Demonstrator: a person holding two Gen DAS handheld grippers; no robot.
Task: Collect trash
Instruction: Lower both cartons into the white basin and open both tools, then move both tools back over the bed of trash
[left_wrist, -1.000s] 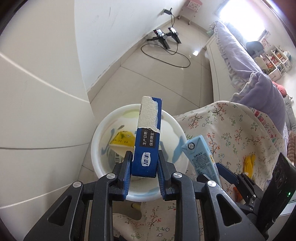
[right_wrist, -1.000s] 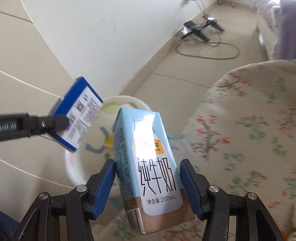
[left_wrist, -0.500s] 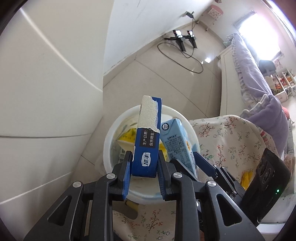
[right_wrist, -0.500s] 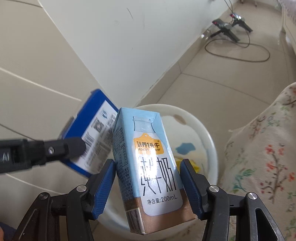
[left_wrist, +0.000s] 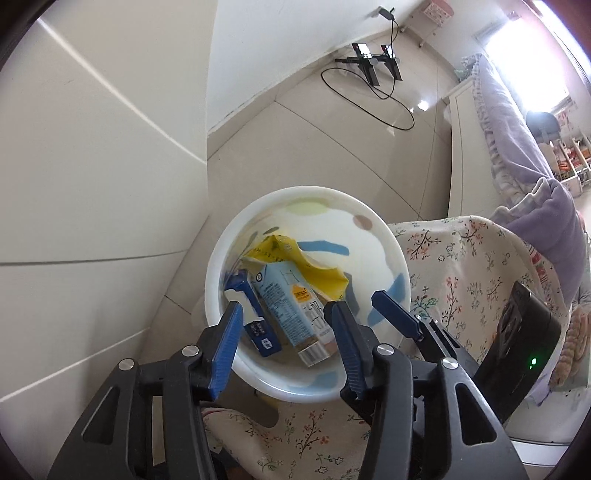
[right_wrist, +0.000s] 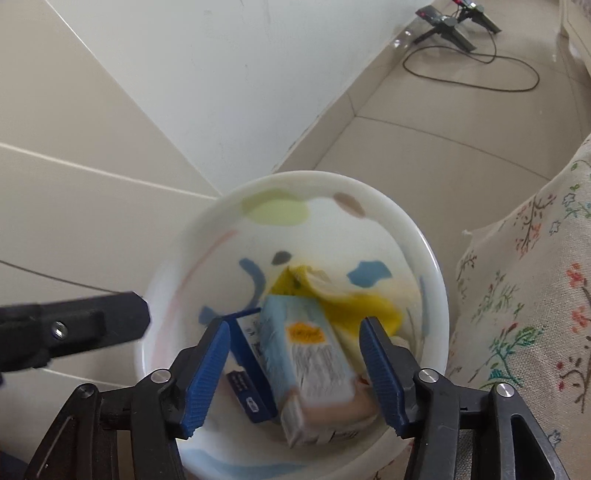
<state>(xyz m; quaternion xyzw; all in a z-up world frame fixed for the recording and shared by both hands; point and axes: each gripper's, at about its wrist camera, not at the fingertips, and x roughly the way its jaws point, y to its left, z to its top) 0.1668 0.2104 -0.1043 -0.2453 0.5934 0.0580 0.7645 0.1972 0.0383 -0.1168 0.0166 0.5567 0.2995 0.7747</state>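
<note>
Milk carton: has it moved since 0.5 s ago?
Yes. The milk carton has left the open right gripper and dropped into the white bin, lying beside the blue box.

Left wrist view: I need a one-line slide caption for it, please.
Both open grippers, left gripper and right gripper, above the white bin holding milk carton, blue box, yellow wrapper.

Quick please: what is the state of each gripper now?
Left gripper: open, holding nothing.
Right gripper: open, holding nothing; the light blue milk carton lies in the white round bin.
</note>
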